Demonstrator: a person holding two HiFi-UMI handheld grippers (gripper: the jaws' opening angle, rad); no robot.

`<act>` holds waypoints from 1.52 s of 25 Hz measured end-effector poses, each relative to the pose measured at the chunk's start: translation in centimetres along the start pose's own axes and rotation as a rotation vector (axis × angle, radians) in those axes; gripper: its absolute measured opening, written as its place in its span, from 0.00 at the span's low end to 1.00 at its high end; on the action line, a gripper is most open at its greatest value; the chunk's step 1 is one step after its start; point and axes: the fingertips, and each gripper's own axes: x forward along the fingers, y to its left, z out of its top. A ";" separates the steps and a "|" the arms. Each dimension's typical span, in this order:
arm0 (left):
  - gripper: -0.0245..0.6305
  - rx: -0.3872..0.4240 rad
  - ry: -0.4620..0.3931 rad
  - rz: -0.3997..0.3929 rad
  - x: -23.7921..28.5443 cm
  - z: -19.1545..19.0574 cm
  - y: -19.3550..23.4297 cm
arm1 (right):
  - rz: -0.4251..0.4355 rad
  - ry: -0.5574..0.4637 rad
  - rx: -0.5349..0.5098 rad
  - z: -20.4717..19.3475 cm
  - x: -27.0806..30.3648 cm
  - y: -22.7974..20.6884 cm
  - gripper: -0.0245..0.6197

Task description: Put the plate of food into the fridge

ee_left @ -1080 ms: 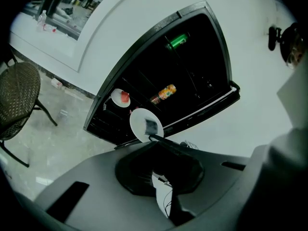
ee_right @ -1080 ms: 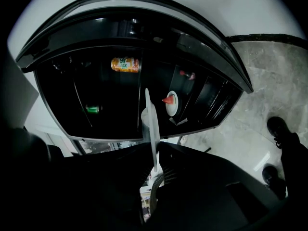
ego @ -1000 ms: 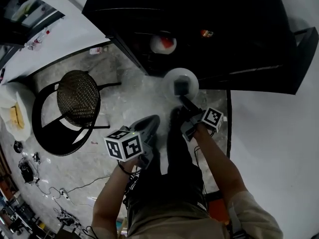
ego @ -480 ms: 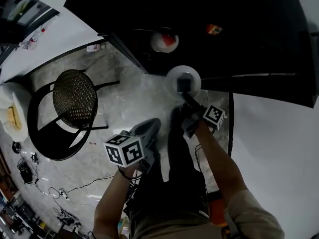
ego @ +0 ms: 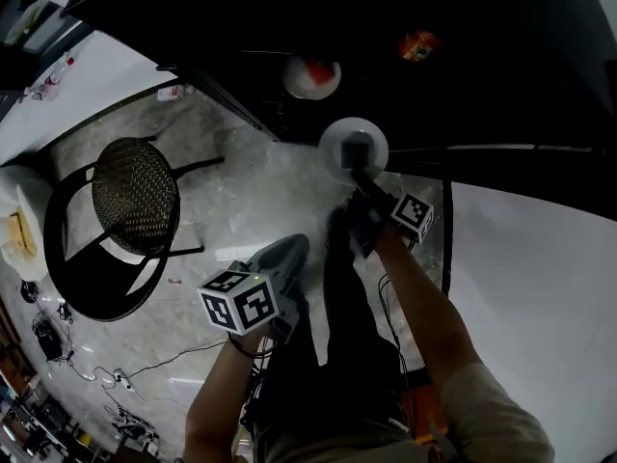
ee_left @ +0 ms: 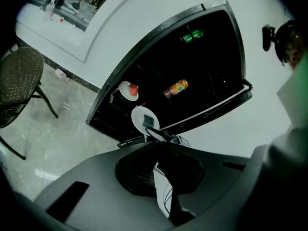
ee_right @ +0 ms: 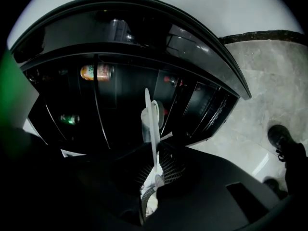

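- At 6 o'clock in the head view, the person's two forearms reach forward over a pale marble floor [ego: 260, 186].
- The left gripper [ee_left: 155, 144] sits at about 7 o'clock, nearest the body. Its jaws are pressed together with nothing between them, and it hangs over the floor well short of the fridge.
- The right gripper [ee_right: 155, 160] reaches further out, toward 12 o'clock. Its jaws pinch the near rim of the white plate [ego: 334, 141], which its own view shows edge-on, rising straight out of the pads.
- The plate is held out just ahead of the right gripper, at the lower front edge of the open fridge [ego: 482, 85]. A dark square piece of food [ego: 355, 152] lies on it.
- Past the plate, at 12 o'clock, the fridge interior is dark. Its door [ee_left: 231, 97] stands swung open to the right in the left gripper view.
- Inside, a second white plate with something red [ego: 310, 75] stands on a shelf at about 11 o'clock from the held plate.
- An orange container [ee_left: 176, 88] lies deeper in, at 1 o'clock, and a small green glow [ee_left: 192, 35] shows higher up.
- Off at 9 o'clock, well apart from the fridge, a round wicker chair [ego: 135, 196] stands on black legs.
- Loose cables [ego: 125, 379] trail over the floor at 8 o'clock.
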 end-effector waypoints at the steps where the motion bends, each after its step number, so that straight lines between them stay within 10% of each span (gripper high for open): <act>1: 0.06 -0.002 -0.006 0.003 0.1 0.2 0.2 | 0.003 0.003 -0.007 0.2 0.3 -0.2 0.09; 38: 0.06 0.021 0.014 0.065 5.0 -1.9 7.4 | 0.049 -0.174 0.158 3.8 5.1 -5.2 0.09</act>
